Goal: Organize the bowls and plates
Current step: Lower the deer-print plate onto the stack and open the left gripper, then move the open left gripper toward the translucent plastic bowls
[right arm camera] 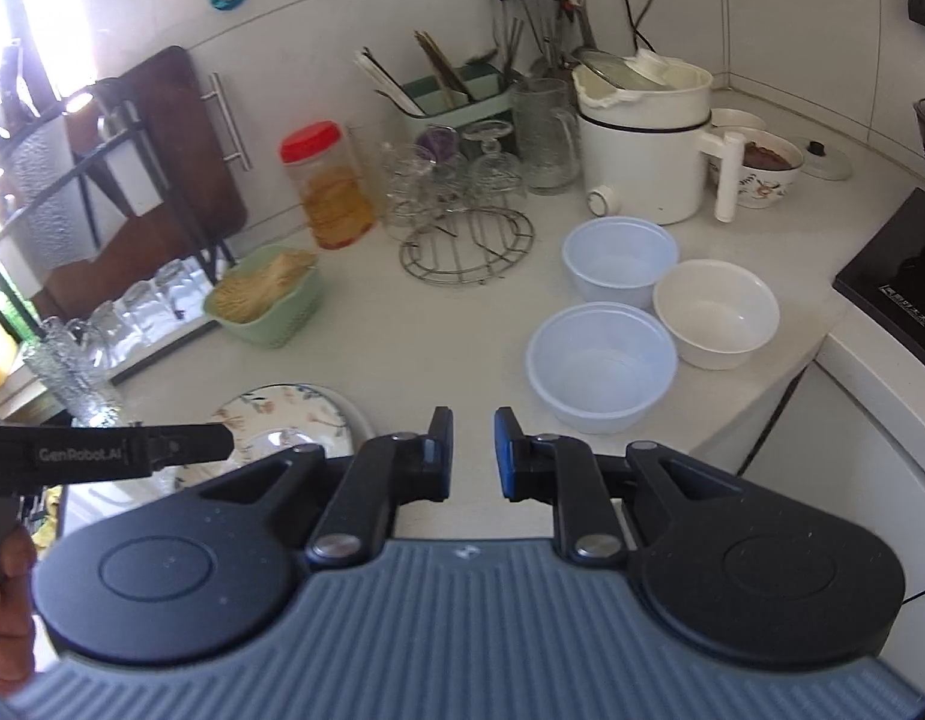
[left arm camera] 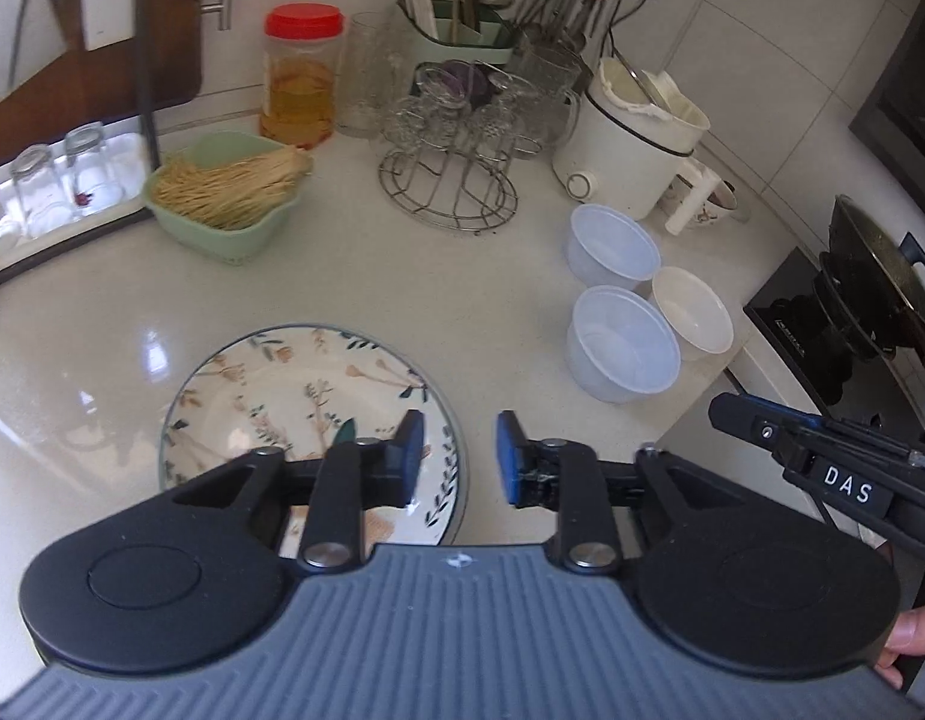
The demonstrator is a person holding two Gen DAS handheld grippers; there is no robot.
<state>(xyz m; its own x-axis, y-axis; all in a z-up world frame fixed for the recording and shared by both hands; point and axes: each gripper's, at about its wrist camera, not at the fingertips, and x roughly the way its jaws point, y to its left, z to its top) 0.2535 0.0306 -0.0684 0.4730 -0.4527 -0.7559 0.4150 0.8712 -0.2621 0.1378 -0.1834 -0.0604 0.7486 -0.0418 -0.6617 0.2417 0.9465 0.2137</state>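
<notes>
Hovering with jaws slightly parted and empty, the left gripper (left arm camera: 456, 450) overhangs the floral plate (left arm camera: 270, 384), the likewise empty right gripper (right arm camera: 473, 450) faces three unstacked bowls (right arm camera: 603, 363) at one o'clock, so sorting seems barely begun.

My right gripper (right arm camera: 471, 453) hangs over the counter edge (right arm camera: 762, 396), jaws slightly apart with nothing between them. Ahead sit two translucent plastic bowls (right arm camera: 603, 360) and a white bowl (right arm camera: 717, 312); the floral plate (right arm camera: 294, 414) lies left, under my left gripper (right arm camera: 180, 447).

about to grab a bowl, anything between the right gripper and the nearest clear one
Nothing visible: bare counter lies between the right gripper and the nearest clear bowl. The white bowl sits behind it, to the right.
</notes>
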